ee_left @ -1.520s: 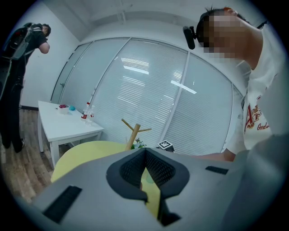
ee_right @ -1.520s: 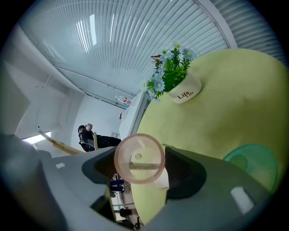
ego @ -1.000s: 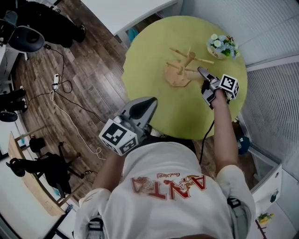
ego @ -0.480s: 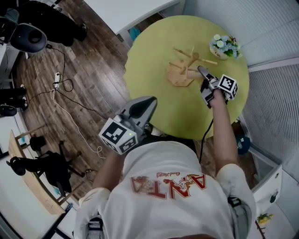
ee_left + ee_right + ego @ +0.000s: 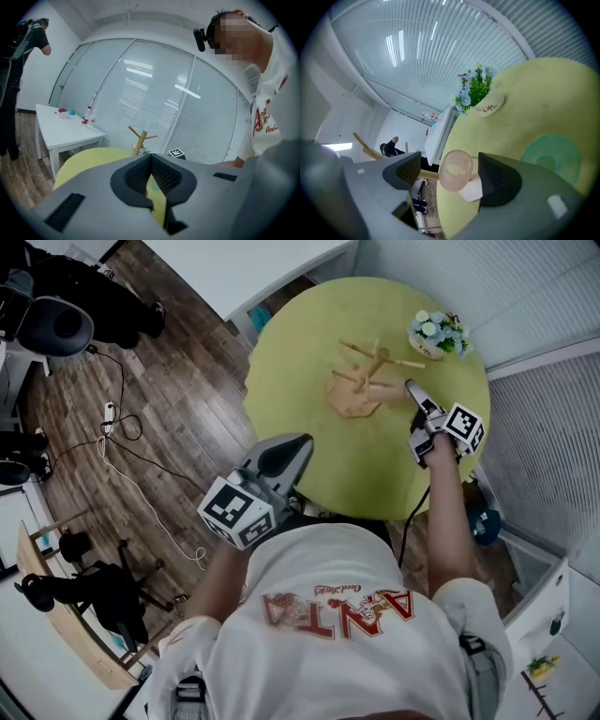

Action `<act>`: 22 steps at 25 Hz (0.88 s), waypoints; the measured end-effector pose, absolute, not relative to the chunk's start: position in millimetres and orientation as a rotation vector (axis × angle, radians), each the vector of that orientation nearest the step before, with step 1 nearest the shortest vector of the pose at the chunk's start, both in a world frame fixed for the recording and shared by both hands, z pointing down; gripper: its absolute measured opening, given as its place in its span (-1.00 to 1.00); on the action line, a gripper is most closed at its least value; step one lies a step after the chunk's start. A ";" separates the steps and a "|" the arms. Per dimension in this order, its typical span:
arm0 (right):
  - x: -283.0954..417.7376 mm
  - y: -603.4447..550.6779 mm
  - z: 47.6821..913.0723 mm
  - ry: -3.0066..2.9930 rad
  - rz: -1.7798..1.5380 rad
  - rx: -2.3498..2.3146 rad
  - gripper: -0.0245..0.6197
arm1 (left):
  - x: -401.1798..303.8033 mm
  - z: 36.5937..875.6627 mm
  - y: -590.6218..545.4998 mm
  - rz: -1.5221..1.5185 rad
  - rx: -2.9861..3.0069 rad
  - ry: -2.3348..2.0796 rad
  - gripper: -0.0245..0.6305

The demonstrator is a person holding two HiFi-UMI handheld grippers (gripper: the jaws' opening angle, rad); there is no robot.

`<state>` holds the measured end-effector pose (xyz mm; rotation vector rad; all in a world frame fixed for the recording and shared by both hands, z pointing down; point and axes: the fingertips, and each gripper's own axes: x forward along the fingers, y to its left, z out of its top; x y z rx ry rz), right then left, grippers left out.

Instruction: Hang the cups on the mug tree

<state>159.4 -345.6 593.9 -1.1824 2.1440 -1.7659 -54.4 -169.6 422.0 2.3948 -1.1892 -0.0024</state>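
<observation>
The wooden mug tree (image 5: 361, 382) stands on the round yellow-green table (image 5: 309, 352). A pale pink see-through cup (image 5: 454, 169) sits on one of its pegs (image 5: 425, 174) and lies between the jaws of my right gripper (image 5: 450, 171). Those jaws are opening, and the left pad stands clear of the cup. From the head view that gripper (image 5: 411, 387) is just right of the tree. My left gripper (image 5: 302, 442) hangs over the table's near edge, tips together and holding nothing. The tree's top (image 5: 139, 139) shows beyond that gripper (image 5: 151, 159).
A small pot of blue and white flowers (image 5: 436, 334) stands at the table's far right. A green round coaster (image 5: 551, 155) lies on the table near my right gripper. A white desk (image 5: 65, 131) is beyond the table, and cables (image 5: 122, 427) run over the wooden floor at left.
My right gripper's tip has shifted slightly to the right, away from the mug tree. The left gripper has stayed where it was.
</observation>
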 end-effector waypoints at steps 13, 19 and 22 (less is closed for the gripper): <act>170.6 -264.3 458.2 2.524 -0.920 -1.613 -0.76 | -44.8 383.3 -181.7 -0.078 2.582 -0.993 -0.90; 153.9 -223.5 375.4 2.654 -0.325 -1.738 -0.91 | -38.4 355.1 -189.0 -0.094 2.667 -0.928 -0.90; 141.7 -204.8 341.7 2.678 -0.165 -1.707 -0.92 | -34.9 343.2 -190.9 -0.089 2.704 -0.894 -0.90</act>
